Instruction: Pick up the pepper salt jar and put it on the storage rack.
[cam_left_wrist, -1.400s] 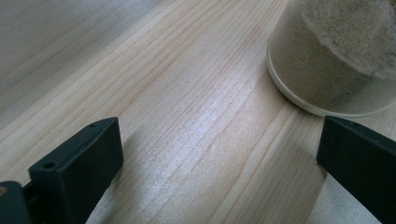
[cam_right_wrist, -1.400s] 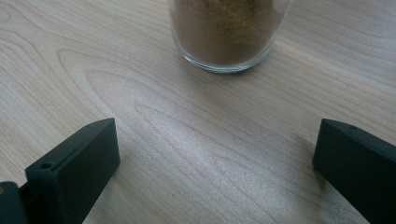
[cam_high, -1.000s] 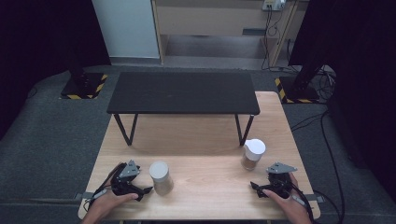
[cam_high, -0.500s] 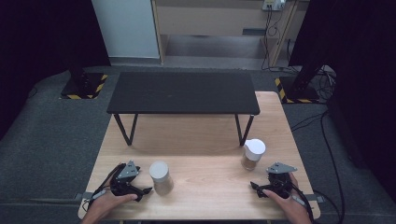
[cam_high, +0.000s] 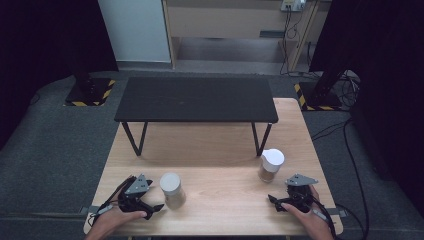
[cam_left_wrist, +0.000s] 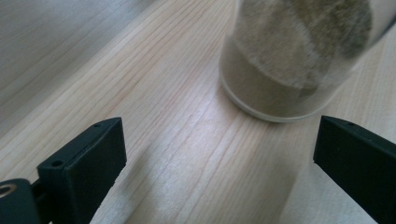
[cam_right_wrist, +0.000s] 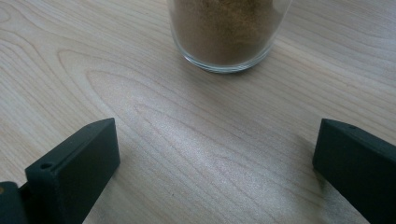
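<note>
Light wooden table (cam_high: 220, 165) on grey carpet, a low black bench (cam_high: 196, 98) standing across its far half. Left gripper (cam_high: 145, 206) at lower left of the high view, jaws spread wide and holding nothing; grey-lidded jar (cam_high: 172, 190) stands just to its right, apart, and in the left gripper view its base (cam_left_wrist: 285, 70) sits at upper right, ahead of the jaws. Right gripper (cam_high: 281, 202) at lower right, jaws likewise spread and empty; white-lidded jar (cam_high: 270, 165) of brown powder stands near it, up and slightly left, its base (cam_right_wrist: 224, 32) at top centre of the right gripper view.

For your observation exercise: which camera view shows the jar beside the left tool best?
The high view: the whole jar shows, grey lid included, beside the left tool. The left gripper view shows its powder-filled lower part close up.
</note>
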